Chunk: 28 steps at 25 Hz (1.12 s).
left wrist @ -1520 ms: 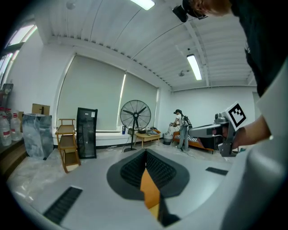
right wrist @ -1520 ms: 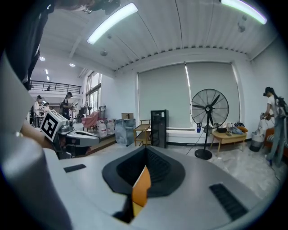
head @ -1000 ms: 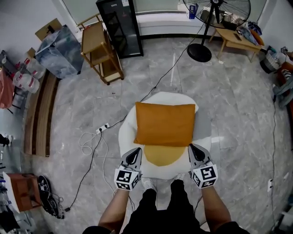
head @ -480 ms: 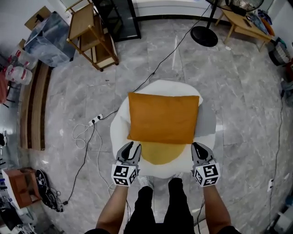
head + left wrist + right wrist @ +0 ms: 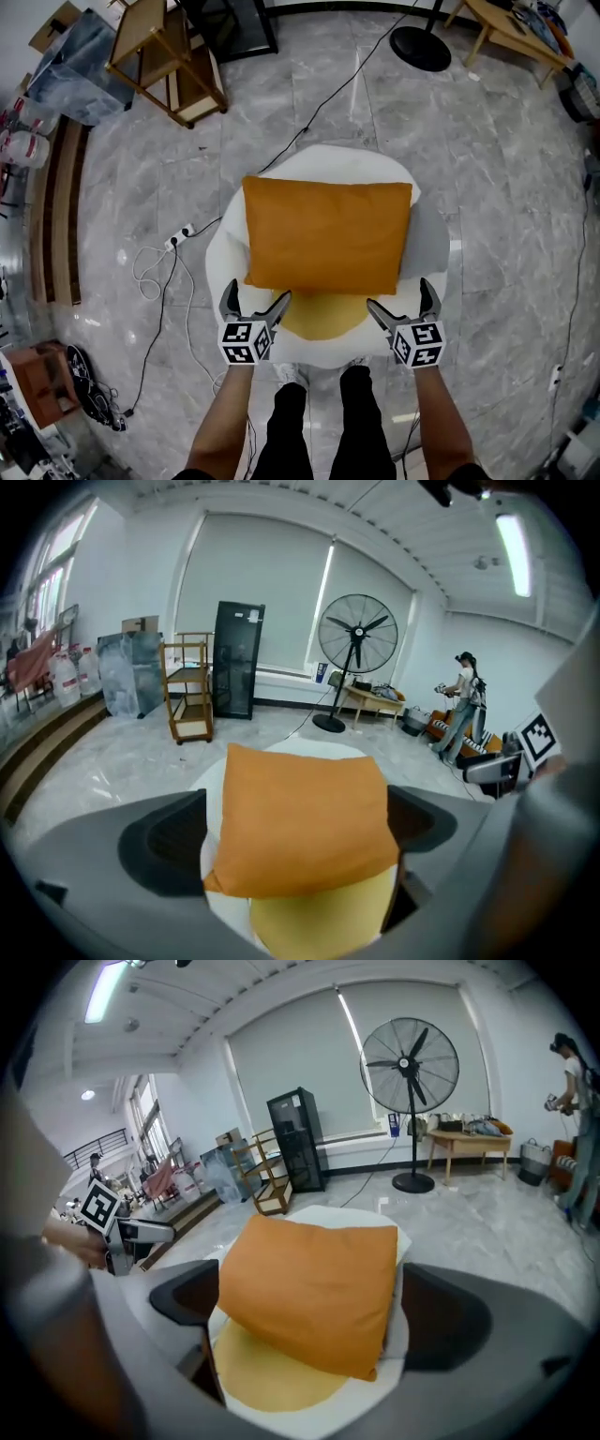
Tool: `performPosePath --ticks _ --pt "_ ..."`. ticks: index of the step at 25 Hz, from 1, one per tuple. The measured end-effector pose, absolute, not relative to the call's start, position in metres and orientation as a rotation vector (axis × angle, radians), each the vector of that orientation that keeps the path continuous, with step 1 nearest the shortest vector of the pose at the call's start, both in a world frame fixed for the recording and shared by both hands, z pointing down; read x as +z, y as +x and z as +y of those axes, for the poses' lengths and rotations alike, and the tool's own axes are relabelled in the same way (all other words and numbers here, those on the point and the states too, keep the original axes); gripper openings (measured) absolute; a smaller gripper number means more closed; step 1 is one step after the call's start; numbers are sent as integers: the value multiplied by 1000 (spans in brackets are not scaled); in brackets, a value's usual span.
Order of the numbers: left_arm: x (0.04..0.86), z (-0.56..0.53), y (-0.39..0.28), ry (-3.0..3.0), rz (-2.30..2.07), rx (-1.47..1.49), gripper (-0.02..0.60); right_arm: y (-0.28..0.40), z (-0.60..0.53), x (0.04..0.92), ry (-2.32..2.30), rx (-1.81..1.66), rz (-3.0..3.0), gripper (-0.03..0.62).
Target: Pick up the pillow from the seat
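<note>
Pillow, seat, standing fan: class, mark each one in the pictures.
pillow (image 5: pixel 326 234): head view, middle of its orange top face.
seat (image 5: pixel 323 157): head view, white far rim.
standing fan (image 5: pixel 357 635): left gripper view, hub of its round head.

Grey marble floor (image 5: pixel 506 234) gleaming, pedestal fan (image 5: pixel 357 639) standing before shaded windows (image 5: pixel 258 583), black glass-door cabinet (image 5: pixel 237 660) and wooden shelf cart (image 5: pixel 190 691) standing left of the fan, low wooden table (image 5: pixel 466 1140) sitting just right of it, ceiling tube light (image 5: pixel 514 541) glowing
</note>
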<state>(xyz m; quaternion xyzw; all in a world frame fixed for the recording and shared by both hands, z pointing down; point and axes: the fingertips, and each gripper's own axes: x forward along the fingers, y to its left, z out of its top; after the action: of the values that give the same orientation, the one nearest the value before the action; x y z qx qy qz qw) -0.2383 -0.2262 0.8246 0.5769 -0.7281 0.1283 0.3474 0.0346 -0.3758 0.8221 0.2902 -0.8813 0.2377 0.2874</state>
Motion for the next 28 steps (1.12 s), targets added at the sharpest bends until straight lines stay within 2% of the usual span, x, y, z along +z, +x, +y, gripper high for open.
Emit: performPosePath --ticks 1,2,13,18,24,28 --pt "838 -226 -242 1475 -1873 328 595 37 -379 836 778 662 -2332 589" --pt "852 -226 -244 1461 -1853 329 597 40 -382 850 778 690 -2311 589" --pt "967 -243 -279 1414 -1702 397 595 48 -419 986 651 829 -2176 589" --pt "1004 -255 -306 1419 -1637 414 595 39 -442 1026 620 927 -2158 590" --pt "1046 -268 -315 1404 -1522 334 595 31 -459 1069 593 1170 -2094 590" --pt "1066 -278 -312 1438 -1459 304 595 19 -457 1093 543 1210 -2066 589"
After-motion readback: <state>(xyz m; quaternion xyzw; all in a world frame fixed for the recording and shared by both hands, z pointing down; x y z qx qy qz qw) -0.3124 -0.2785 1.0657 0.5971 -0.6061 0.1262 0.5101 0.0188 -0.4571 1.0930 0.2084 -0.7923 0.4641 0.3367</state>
